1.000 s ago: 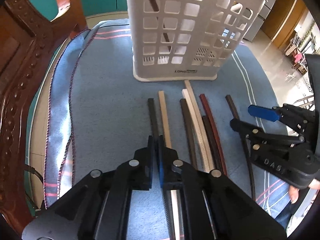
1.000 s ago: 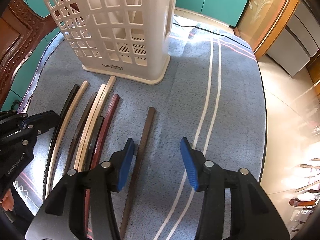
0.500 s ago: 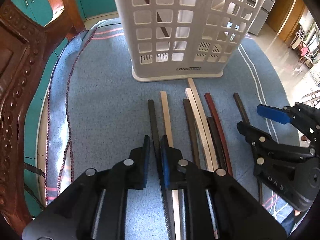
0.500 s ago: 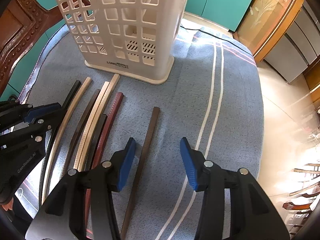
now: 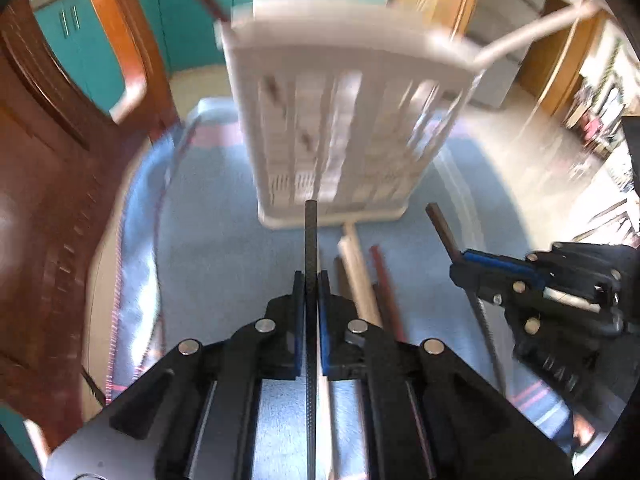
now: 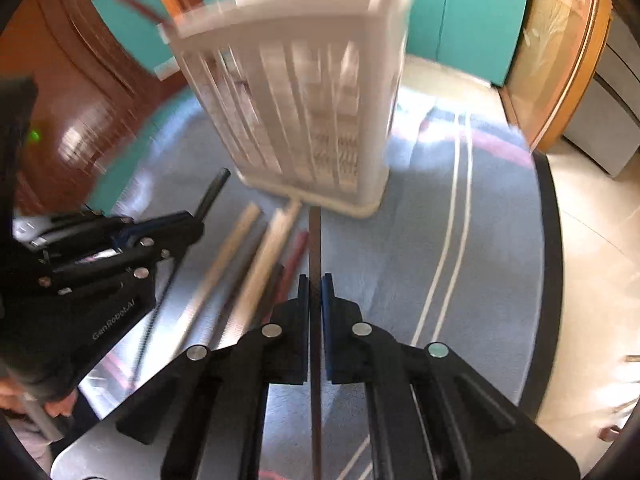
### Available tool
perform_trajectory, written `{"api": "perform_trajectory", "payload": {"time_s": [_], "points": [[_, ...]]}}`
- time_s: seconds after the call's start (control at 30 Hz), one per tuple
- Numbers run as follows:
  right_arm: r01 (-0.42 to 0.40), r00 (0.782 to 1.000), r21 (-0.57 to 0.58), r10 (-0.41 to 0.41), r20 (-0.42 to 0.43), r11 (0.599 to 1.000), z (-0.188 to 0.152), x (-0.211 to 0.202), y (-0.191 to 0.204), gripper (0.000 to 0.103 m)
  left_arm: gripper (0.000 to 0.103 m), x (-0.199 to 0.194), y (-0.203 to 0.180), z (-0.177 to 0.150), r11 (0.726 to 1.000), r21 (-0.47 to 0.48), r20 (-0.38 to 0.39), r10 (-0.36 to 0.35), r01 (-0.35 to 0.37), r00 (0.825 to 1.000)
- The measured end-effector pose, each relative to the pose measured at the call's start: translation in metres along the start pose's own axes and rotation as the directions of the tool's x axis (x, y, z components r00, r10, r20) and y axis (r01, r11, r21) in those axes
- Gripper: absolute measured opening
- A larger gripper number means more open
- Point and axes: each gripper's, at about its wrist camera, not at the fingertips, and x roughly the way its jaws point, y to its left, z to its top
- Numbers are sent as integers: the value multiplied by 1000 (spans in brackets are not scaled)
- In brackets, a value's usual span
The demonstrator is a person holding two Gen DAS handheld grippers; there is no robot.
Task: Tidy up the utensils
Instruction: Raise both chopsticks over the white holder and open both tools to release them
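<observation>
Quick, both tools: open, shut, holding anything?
Left tool: shut on the black chopstick.
Right tool: just closed on the brown chopstick.

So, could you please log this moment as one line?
left gripper: shut on black chopstick | right gripper: shut on brown chopstick | both lifted | other chopsticks on cloth | basket ahead

Round table under a blue striped cloth [image 6: 496,216], white lattice basket [image 6: 304,92] and loose chopsticks [image 6: 264,264] on it.
</observation>
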Motion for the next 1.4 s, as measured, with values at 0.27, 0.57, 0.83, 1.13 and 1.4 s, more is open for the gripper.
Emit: {"api": "perform_trajectory", "payload": {"time_s": [0.27, 0.57, 0.83, 1.13, 1.4], "points": [[-189, 952, 8, 182, 245, 982, 12, -114, -12, 7, 7, -120, -4, 12, 996, 16, 284, -87, 87, 955], [-206, 820, 25, 158, 550, 978, 57, -213, -21, 7, 7, -220, -10, 62, 993, 4, 561, -99, 118, 822], [-11, 676, 129, -87, 732, 992, 80, -211, -21, 7, 7, -209, 6, 102, 988, -148, 691, 78, 35, 719], [-28, 798, 182, -88, 597, 983, 83, -132, -41, 7, 7, -128, 28, 113, 979, -205, 531, 105, 8, 841], [-6, 817, 167, -91, 569, 986, 80, -124, -34, 7, 7, -113, 30, 99, 984, -177, 507, 121, -35, 853]]}}
